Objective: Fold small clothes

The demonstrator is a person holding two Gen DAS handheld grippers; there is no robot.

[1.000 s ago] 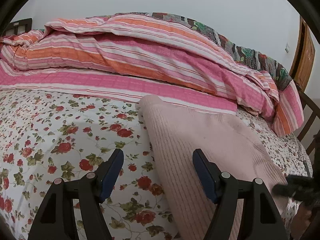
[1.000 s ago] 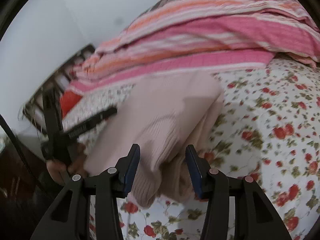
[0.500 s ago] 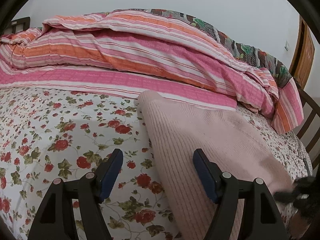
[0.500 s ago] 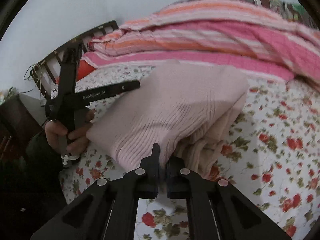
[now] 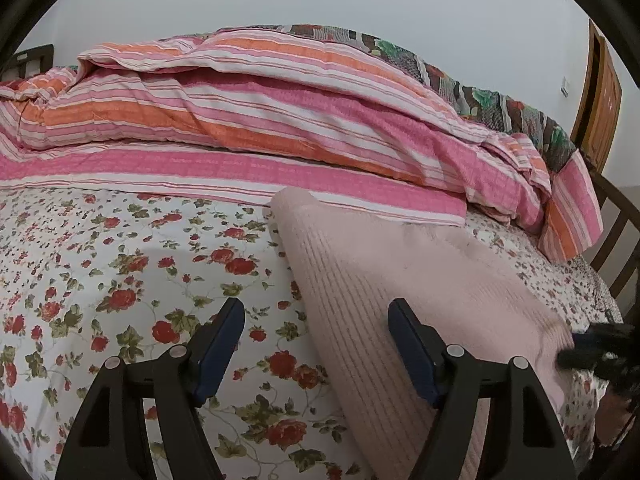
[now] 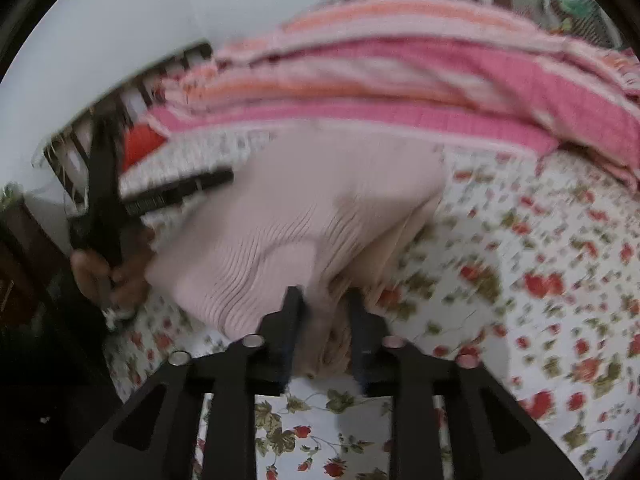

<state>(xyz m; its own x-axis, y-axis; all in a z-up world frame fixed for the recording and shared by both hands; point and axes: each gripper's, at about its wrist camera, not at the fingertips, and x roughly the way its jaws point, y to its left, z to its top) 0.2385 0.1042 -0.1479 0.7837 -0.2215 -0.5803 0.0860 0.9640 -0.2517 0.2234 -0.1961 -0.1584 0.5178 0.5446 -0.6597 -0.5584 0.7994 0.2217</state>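
A folded pink knit sweater (image 6: pixel 304 216) is seen on the floral bedsheet (image 5: pixel 120 280) below the striped quilt (image 5: pixel 280 128). Its near edge, ungripped a second ago, is now pinched by the right gripper (image 6: pixel 324 320); the left gripper (image 5: pixel 316 352) is kept spread, suggesting another fold.

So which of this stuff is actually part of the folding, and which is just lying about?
Part of the job:
- pink ribbed sweater
- right claw, gripping its near edge
- left claw, open over it

Just there:
- striped quilt
- floral bedsheet
- wooden bed rail
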